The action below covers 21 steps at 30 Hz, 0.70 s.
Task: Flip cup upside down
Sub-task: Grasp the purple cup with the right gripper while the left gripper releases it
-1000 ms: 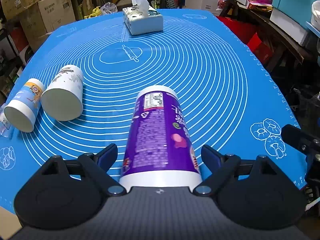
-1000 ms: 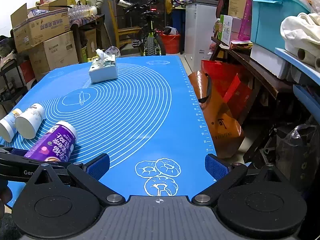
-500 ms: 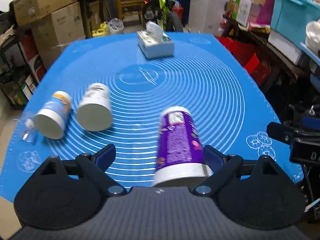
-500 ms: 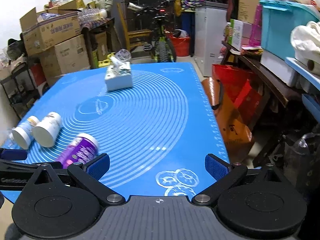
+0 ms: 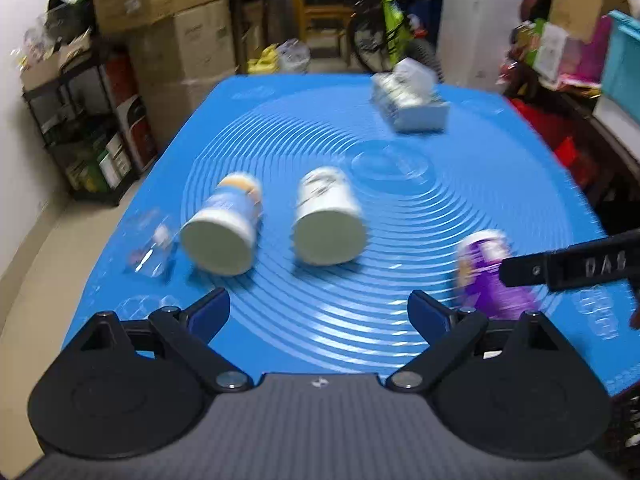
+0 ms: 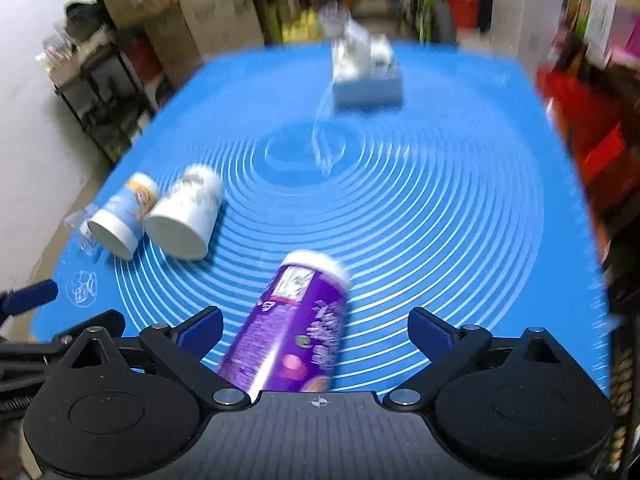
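Left wrist view: left gripper has its jaws spread wide with nothing between them, hanging over the near edge of the blue mat. Three cups lie on their sides: the blue-yellow cup far left, the white cup just beside it, and the purple cup off to the right, partly hidden behind a finger of the other tool. Tissue box sits at the far end. Frame is blurred, so fine contact is hard to read. Right wrist view: right gripper is also wide open, and the purple cup lies between its fingers, white end pointing away, not touching either pad as far as I can tell. The white cup and blue-yellow cup sit touching at left, well apart from it. My read: the right side is lining up the grab. The cup is skewed relative to the fingers, so square the wrist to its axis first, close on mid-body rather than the end, squeeze gently since thin walls will likely crush, lift clear before rotating, then set it mouth-down flat.
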Each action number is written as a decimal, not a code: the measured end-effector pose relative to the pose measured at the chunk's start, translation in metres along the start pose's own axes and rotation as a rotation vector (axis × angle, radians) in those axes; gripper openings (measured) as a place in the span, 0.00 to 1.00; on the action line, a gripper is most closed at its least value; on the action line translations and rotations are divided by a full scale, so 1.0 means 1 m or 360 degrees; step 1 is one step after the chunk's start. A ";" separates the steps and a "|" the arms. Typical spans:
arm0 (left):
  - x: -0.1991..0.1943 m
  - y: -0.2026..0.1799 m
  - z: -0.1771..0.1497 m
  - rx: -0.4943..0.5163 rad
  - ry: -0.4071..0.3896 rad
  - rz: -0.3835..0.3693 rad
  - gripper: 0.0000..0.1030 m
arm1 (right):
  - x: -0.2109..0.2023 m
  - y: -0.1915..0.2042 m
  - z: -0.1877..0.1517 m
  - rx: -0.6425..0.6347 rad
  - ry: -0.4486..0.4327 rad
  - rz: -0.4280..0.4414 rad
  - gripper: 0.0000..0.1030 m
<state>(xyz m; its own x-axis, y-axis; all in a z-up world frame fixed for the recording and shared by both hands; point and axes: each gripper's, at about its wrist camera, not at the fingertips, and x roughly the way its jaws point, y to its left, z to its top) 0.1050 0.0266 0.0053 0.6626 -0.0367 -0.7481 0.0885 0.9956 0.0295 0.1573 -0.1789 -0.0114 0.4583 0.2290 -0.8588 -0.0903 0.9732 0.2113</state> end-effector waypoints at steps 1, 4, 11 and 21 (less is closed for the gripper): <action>0.006 0.004 -0.002 -0.0008 0.0014 0.0018 0.92 | 0.007 0.001 0.002 0.0013 0.0031 0.0000 0.92; 0.018 0.015 -0.008 -0.0024 0.0047 0.0057 0.92 | 0.032 0.003 0.011 0.0029 0.0156 0.0001 0.91; 0.027 0.023 -0.014 -0.0040 0.0073 0.0050 0.92 | 0.051 -0.004 0.014 0.0080 0.0284 0.0083 0.70; 0.030 0.017 -0.016 -0.0075 0.0030 0.0023 0.92 | 0.005 0.001 -0.008 -0.0245 -0.0595 -0.0102 0.66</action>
<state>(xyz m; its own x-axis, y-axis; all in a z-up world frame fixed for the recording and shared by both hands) 0.1145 0.0440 -0.0270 0.6494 -0.0212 -0.7602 0.0438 0.9990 0.0096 0.1525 -0.1770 -0.0197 0.7544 0.1726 -0.6333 -0.1696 0.9833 0.0660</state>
